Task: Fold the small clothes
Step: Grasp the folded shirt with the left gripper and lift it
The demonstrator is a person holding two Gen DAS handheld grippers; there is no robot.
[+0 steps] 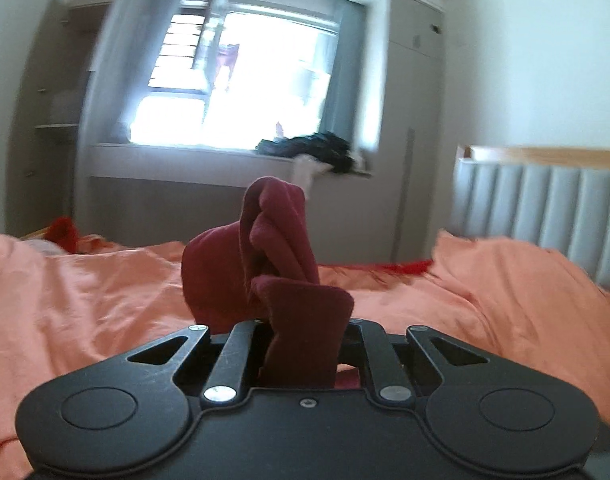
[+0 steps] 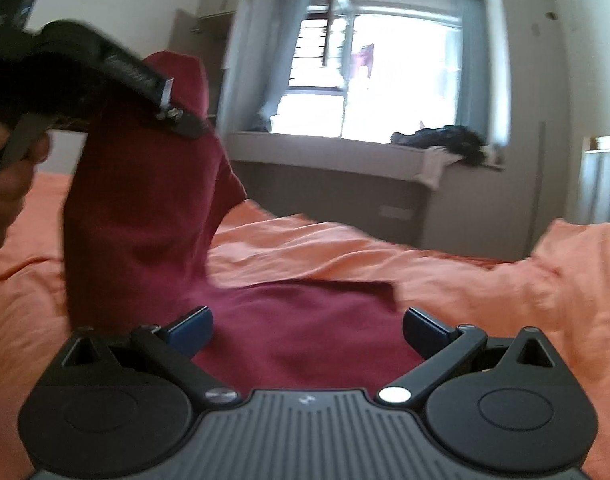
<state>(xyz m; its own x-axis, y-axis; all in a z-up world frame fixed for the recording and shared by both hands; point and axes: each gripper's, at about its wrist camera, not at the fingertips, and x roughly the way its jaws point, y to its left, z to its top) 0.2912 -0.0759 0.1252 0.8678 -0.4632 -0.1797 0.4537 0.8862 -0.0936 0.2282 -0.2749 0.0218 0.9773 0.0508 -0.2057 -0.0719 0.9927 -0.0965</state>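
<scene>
The left gripper (image 1: 301,344) was clenched on a bunched maroon garment (image 1: 265,256). Only the right wrist view showed the rest: the cloth hung from that gripper at 10 o'clock onto the orange bedsheet (image 2: 505,292), spreading between the right gripper (image 2: 307,326) and its released, parted fingers.

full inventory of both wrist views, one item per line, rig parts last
maroon garment: 1, dark red, one end lifted, the rest lying on the bed
bedsheet: 1, orange, rumpled, covers the bed
headboard: 1, pale grey padded panels with wood top, right side
window: 1, bright, grey curtains, back wall
dark pile: 1, black and white, on the window ledge; too blurred to identify
red item: 1, far left bed edge, unclear
left gripper: 1, black, shut on the garment
right gripper: 1, black with blue pads, open, low over the flat part of the garment
person's hand: 1, holding the left gripper's handle
</scene>
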